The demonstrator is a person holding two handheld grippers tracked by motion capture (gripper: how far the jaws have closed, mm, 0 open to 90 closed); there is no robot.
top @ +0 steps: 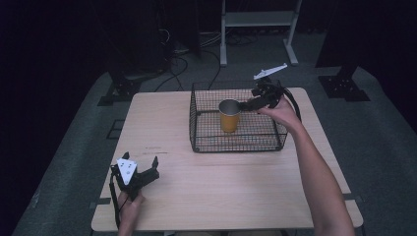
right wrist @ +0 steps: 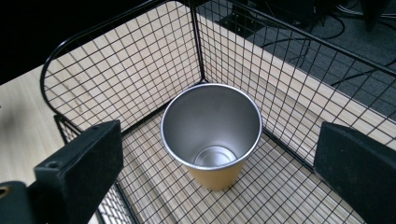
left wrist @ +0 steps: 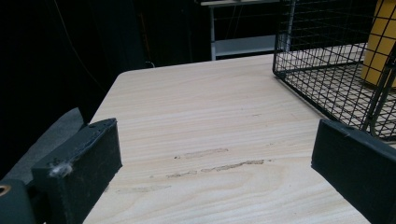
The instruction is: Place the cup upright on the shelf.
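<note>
A yellow cup (top: 229, 116) with a silver inside stands upright in a black wire basket (top: 206, 142) on a pale wood table (top: 221, 191). The right claw (top: 241, 105), held by the person's right hand (top: 281, 111), hangs over the basket's far right side with its jaws spread wide; the cup sits just ahead of and below it, and the jaws grip nothing. In the right gripper view the cup (right wrist: 212, 135) lies between the two open jaws, below them and apart from both, near the basket's corner (right wrist: 198, 56). The left claw (top: 142, 164), in the left hand (top: 129, 204), rests low by the table's near left edge, jaws wide apart and empty. Ahead of it and to its right, in the left gripper view, stand the basket (left wrist: 299, 77) and the cup (left wrist: 380, 44) behind the mesh, well apart from that claw.
</note>
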